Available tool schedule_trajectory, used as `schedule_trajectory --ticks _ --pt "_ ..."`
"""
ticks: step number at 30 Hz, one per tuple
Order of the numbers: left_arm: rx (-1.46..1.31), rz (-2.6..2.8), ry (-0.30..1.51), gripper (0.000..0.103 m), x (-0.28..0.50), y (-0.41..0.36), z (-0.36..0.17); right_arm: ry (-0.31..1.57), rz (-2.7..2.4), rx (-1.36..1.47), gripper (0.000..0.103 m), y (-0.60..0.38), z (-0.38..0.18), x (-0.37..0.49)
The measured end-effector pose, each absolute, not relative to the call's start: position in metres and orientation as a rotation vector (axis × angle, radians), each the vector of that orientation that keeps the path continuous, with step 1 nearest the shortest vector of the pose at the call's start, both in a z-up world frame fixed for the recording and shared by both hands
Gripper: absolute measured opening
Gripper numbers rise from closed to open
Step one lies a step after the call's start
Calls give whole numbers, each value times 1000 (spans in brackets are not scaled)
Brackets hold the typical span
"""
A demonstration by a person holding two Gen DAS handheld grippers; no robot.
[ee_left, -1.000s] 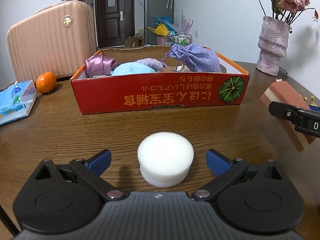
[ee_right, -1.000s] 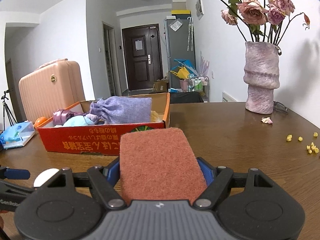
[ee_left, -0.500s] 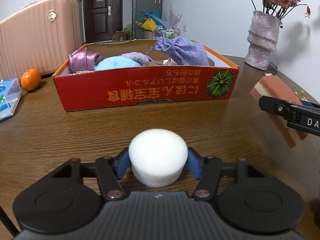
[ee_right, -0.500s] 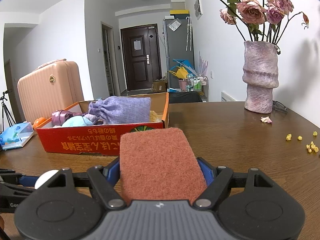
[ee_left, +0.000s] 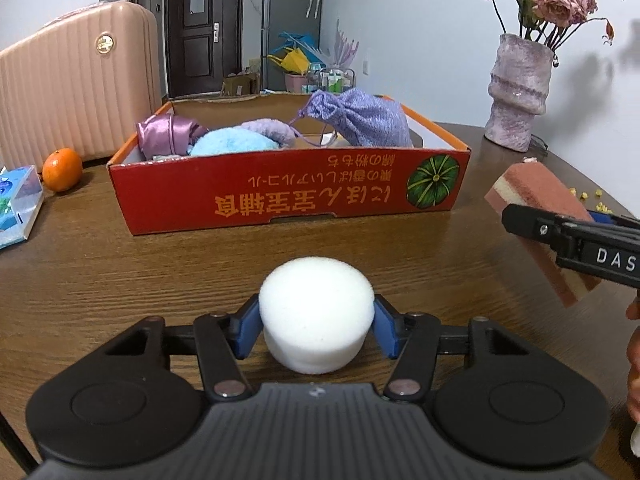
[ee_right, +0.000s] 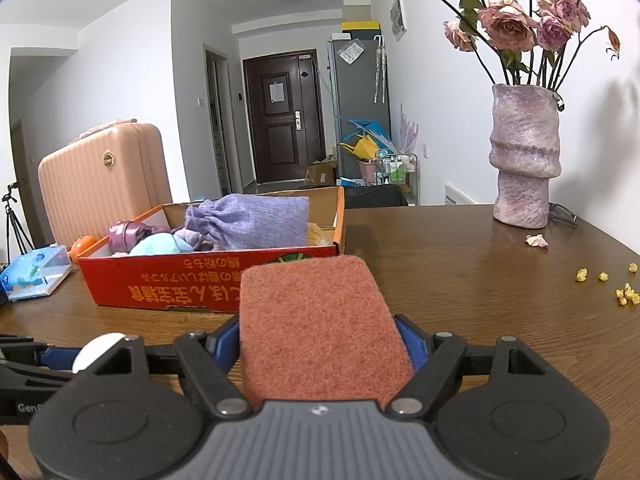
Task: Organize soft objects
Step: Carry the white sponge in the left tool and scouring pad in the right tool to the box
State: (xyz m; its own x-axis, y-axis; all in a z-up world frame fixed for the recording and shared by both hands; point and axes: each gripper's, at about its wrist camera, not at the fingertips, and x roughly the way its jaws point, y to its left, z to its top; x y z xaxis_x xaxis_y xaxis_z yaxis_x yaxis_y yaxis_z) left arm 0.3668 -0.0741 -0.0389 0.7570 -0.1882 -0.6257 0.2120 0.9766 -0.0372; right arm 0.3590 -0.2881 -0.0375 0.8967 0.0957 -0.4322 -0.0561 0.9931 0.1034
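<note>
L gripper (ee_left: 316, 330) closing, pads pressing white sponge (ee_left: 316, 312) on table (ee_left: 120, 280). R gripper (ee_right: 326, 346) clamped on red scrub pad (ee_right: 320, 328). Pad's pale underlayer seen only from L cam.

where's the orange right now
In the left wrist view the orange sits on the table at far left, between the pink suitcase behind it and the red box to its right, just above the tissue pack.

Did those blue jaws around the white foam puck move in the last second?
Yes. The left gripper has drawn its jaws inward onto the white foam puck, which sits in the same spot before the red box, and they are closing further.
</note>
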Motion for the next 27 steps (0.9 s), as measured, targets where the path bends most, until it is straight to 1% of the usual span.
schedule_trajectory --ticks 27 --pt "-39 -156 518 58 369 -51 1 386 115 175 77 -259 -20 367"
